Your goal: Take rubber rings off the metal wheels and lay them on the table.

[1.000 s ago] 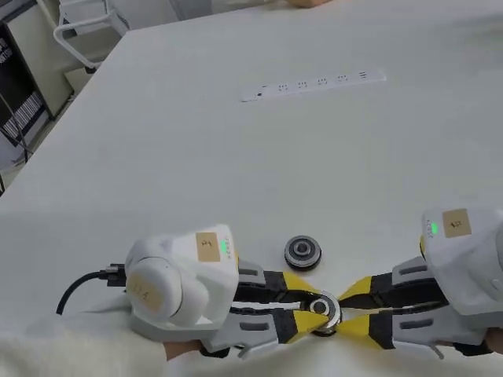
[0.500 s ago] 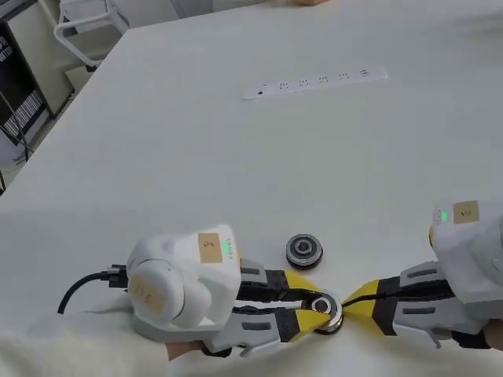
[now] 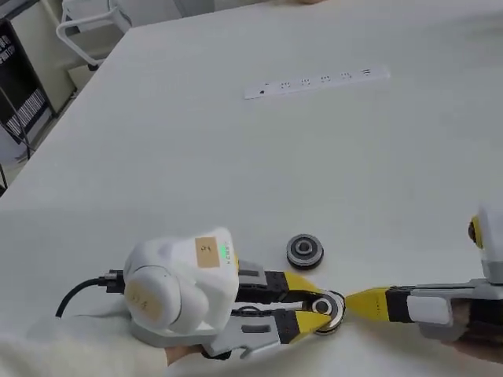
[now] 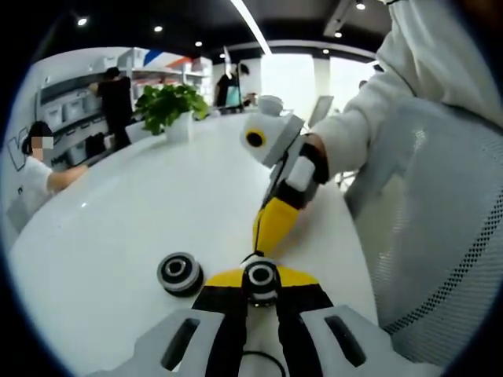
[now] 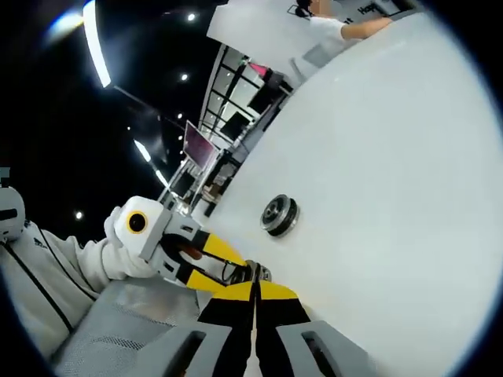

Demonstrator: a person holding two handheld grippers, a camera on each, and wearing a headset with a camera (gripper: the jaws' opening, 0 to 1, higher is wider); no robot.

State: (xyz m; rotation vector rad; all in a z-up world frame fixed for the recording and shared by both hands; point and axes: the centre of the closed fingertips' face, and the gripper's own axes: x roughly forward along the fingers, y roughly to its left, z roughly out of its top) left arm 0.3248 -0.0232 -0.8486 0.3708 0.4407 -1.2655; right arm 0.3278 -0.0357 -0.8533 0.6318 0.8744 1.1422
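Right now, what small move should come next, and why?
Probably draw the right gripper away from the wheel, to peel its ring off. The left gripper clamps that wheel, and the right jaws are shut at its rim, seemingly pinching the ring.

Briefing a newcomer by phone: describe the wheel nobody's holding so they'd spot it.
On the white table, the left tool and right tool meet near the front edge. Just beyond their tips lies a dark-rimmed metal wheel. Unlike the clamped wheel in the left tool, it lies free, touching nothing.
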